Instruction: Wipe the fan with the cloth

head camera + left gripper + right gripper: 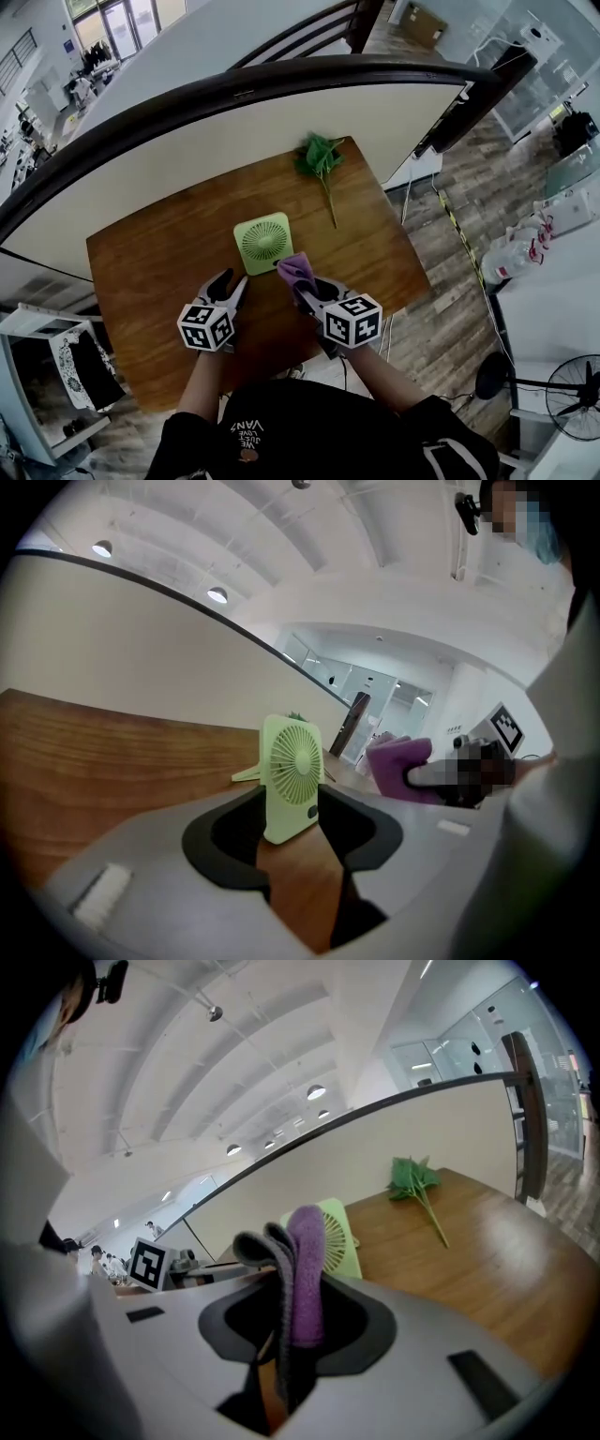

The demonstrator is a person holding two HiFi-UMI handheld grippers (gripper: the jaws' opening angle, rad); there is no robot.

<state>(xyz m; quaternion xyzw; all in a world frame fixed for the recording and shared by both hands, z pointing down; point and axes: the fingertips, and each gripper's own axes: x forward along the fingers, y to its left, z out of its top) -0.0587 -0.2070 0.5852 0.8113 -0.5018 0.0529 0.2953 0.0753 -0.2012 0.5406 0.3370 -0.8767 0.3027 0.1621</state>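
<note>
The right gripper [305,286] pinches the folded purple cloth [294,268], ready for wiping. The left gripper [232,286] gapes wide and empty, seemingly to steady the green fan [263,242].

Qty: 1 fan [263,242], 1 cloth [296,271], 1 leafy sprig [322,164], 1 counter [150,272], 2 grippers: left gripper [234,280] & right gripper [305,286].

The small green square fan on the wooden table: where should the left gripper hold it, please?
Probably across the side edges of the small green square fan, approaching from the person's side: it stands upright and slim, straight ahead of the open left gripper.
</note>
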